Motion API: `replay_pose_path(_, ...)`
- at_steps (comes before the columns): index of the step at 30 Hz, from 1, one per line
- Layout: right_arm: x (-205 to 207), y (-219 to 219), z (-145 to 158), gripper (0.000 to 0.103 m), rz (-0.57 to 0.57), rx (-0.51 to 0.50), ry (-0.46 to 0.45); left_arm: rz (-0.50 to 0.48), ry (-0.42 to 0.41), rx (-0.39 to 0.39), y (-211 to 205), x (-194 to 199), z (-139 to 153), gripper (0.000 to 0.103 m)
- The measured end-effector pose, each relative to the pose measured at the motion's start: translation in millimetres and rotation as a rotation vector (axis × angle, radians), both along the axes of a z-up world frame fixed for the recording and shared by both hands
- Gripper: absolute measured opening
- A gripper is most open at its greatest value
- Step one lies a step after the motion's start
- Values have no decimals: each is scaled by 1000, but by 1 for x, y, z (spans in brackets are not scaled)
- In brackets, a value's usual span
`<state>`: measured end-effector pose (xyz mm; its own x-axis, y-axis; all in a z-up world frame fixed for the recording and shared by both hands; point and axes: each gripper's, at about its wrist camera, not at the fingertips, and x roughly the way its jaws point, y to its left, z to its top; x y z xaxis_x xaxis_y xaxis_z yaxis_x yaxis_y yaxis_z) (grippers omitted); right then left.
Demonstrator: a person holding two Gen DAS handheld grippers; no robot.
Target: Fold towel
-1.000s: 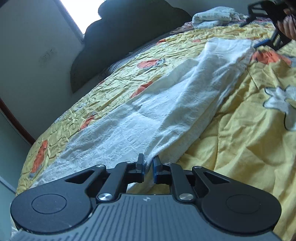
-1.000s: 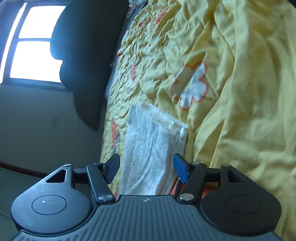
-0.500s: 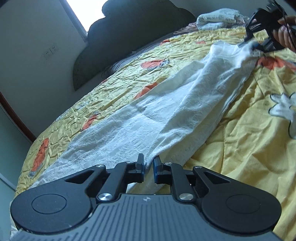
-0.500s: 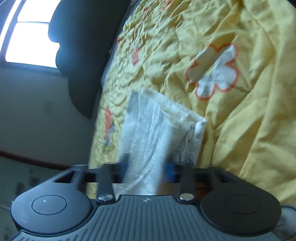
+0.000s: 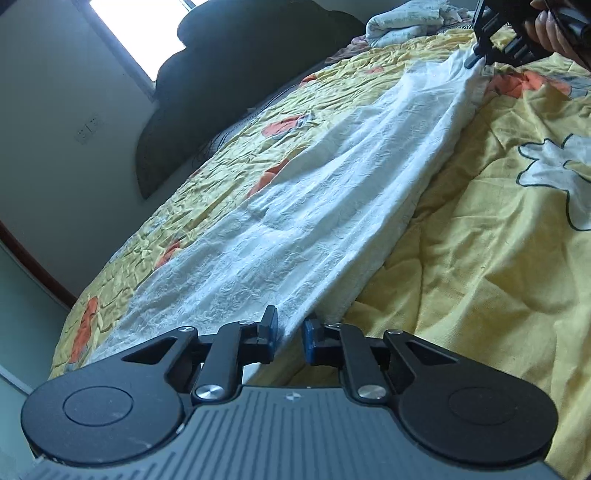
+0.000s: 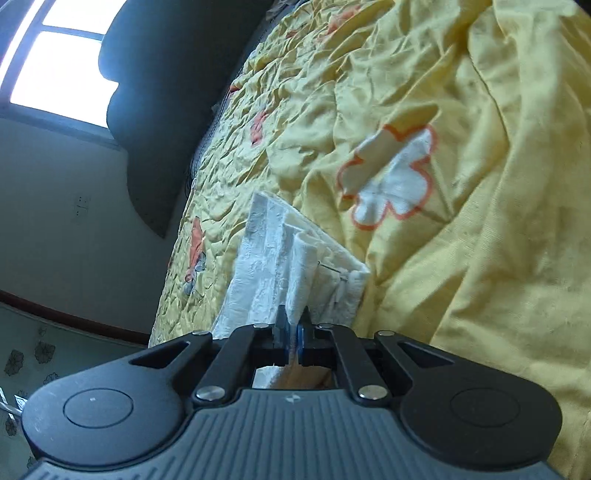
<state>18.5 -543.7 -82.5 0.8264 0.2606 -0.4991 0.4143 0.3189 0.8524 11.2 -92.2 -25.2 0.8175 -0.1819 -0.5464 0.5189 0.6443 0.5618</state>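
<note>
White terry filled the gap of the left claw point(image 5: 290, 332): the near end of the towel point(image 5: 332, 206) ran down between its blue pads point(image 5: 272, 330), but the jaws were opening and daylight showed on both sides of the cloth, so no pinch there. From that claw the towel stretched away toward one o'clock, a long narrow band, already doubled lengthwise by the look of its layered right edge, lying on the yellow bedspread point(image 5: 480, 258). Long axis ran claw to claw.

Far end, left-wrist view: right claw point(image 5: 476, 61) at the one o'clock corner, a hand point(image 5: 550, 29) behind it, cloth drawn up taut to its tip. Right-wrist view confirmed it: right claw point(image 6: 291, 332) was closed tight on a bunched fold of the towel point(image 6: 273, 258), with the short hemmed edge fanning out toward twelve o'clock and the stacked layers showing at one to two o'clock. Bedspread point(image 6: 461, 184) with a white flower print beyond, dark headboard point(image 6: 162, 110) at ten o'clock.

Judgement: the fold turned on bringing one short end over the other along that axis. Right claw had its end secured; left did not, though it sat directly over its own end and needed no reach, only a fresh closure. Risk: lifting the right end alone would drag the loose near end across the bed.
</note>
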Motion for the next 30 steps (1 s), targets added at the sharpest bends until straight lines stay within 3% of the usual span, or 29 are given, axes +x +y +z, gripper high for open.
replay_pose_path(3, -9, -14, -2, 6, -25, 67, -7, -14, 32, -79, 12, -3, 17, 32)
replay_pose_path(6, -29, -29, 14, 17, -104, -11, 1, -46, 126, -282, 35, -10, 52, 43)
replay_pose_path(7, -35, -34, 19, 26, -131, -30, -6, -65, 144, -338, 42, -11, 65, 45)
replay_pose_path(9, -43, -33, 34, 42, -164, -85, -34, -94, 142, -424, 53, -5, 93, 66)
replay_pose_path(10, -44, -29, 41, 56, -163, -112, -54, -97, 139, -460, 55, 2, 105, 74)
replay_pose_path(11, -41, -22, 47, 64, -153, -137, -79, -97, 139, -501, 57, 12, 116, 89)
replay_pose_path(12, -36, -12, 54, 64, -127, -159, -108, -91, 132, -544, 58, 22, 124, 94)
replay_pose_path(14, -15, 10, 68, 64, -21, -154, -176, -47, 165, -653, 60, 50, 131, 94)
replay_pose_path(16, 22, 36, 76, 64, 157, -59, -263, 83, 235, -741, 66, 85, 127, 86)
replay_pose_path(19, 102, 83, 77, 64, 495, 118, -292, 261, 301, -847, 72, 109, 105, 84)
replay_pose_path(22, 184, 133, 77, 64, 745, 127, -235, 288, 243, -809, 67, 91, 83, 86)
replay_pose_path(25, 248, 181, 74, 64, 956, -13, -122, 287, 183, -731, 64, 64, 66, 86)
replay_pose_path(30, 280, 219, 71, 64, 1202, -178, -33, 249, 194, -666, 64, 37, 51, 89)
